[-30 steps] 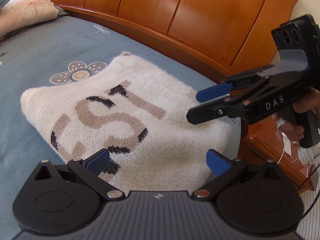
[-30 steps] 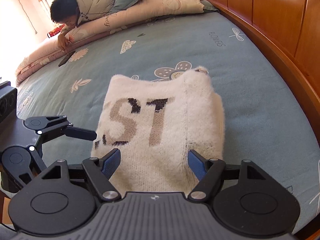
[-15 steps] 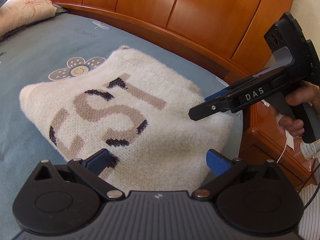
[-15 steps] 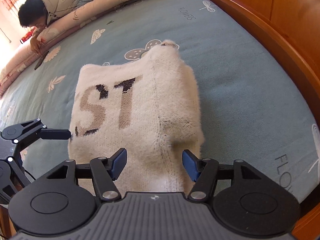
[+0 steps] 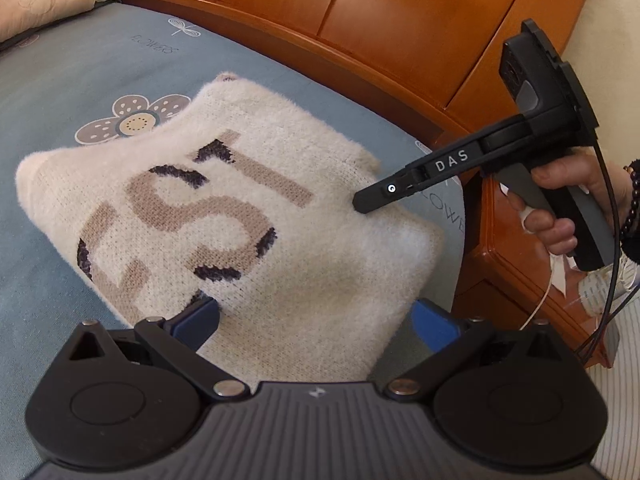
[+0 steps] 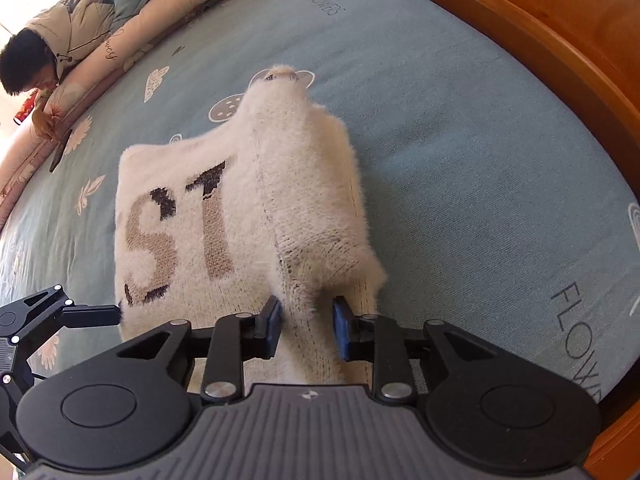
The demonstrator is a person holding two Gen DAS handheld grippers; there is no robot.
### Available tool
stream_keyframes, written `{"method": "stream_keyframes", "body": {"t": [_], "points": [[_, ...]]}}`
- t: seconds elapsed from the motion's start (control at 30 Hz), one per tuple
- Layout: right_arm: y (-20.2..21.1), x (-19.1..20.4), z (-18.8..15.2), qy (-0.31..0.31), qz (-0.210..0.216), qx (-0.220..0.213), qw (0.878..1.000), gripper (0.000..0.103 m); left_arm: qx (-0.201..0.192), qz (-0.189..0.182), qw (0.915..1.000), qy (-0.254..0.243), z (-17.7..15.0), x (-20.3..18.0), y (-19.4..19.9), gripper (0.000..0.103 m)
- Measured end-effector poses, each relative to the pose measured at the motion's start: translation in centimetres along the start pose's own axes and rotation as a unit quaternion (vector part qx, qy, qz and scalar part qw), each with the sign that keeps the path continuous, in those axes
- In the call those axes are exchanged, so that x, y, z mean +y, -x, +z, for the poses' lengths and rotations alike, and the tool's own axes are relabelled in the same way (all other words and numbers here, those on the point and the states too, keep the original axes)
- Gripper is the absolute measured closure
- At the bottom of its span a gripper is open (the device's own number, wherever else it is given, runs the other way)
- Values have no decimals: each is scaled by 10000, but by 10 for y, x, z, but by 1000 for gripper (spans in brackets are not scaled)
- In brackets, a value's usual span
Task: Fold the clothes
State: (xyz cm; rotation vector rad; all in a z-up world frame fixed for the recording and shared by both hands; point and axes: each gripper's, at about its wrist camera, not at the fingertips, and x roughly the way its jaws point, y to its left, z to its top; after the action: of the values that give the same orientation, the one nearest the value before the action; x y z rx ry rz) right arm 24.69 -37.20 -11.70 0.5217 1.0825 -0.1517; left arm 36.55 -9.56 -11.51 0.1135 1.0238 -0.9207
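Our right gripper (image 6: 307,322) is closing on the sweater (image 6: 208,216)'s folded edge; we should catch both layers. Our left gripper (image 5: 316,320) hangs open above it.

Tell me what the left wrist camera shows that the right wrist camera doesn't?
Only the left view shows the hand holding the right claw and the wooden nightstand. Only the right view shows a person lying at the far side of the bed, and the right claw's blue pads closing around a fuzzy fold. Both show the folded white sweater with brown letters on the blue sheet, and the left claw open.
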Motion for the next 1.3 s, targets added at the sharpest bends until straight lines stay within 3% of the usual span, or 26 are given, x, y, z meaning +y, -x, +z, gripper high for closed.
{"method": "stream_keyframes", "body": {"t": [0.13, 0.23, 0.27, 0.5, 0.57, 0.67, 0.73, 0.97, 1.07, 1.13, 1.3], "points": [[32, 14, 8, 442, -201, -548, 9973, 65, -297, 453, 9985, -57, 16, 25, 12, 1], [43, 32, 15, 1190, -228, -1199, 9854, 62, -399, 820, 9955, -250, 27, 36, 3, 1], [44, 37, 19, 1396, -180, -1369, 9805, 56, -401, 868, 9949, -326, 31, 38, -1, 1], [25, 44, 41, 1759, 409, -1643, 9697, 50, -166, 927, 9940, -552, 28, 39, -24, 1], [25, 41, 44, 1649, 706, -1692, 9691, 50, -211, 942, 9937, -570, 24, 38, -23, 1], [39, 34, 52, 1097, 1667, -1818, 9629, 48, -242, 905, 9949, -378, 21, 42, -22, 1], [43, 30, 59, 786, 2006, -1846, 9589, 44, -260, 908, 9949, -357, 21, 41, -21, 1], [6, 15, 67, 1036, 1241, -1264, 9787, 42, -547, 882, 9945, -127, 38, 53, -17, 1], [-22, 1, 65, 907, 774, -978, 9880, 42, -241, 943, 9952, -65, 43, 64, -34, 1], [-35, -5, 61, 789, 455, -912, 9917, 49, -169, 961, 9952, -67, 47, 65, -36, 1], [-24, -3, 65, 530, 617, -1108, 9905, 44, -541, 831, 9951, 61, 61, 70, -16, 1]]}}
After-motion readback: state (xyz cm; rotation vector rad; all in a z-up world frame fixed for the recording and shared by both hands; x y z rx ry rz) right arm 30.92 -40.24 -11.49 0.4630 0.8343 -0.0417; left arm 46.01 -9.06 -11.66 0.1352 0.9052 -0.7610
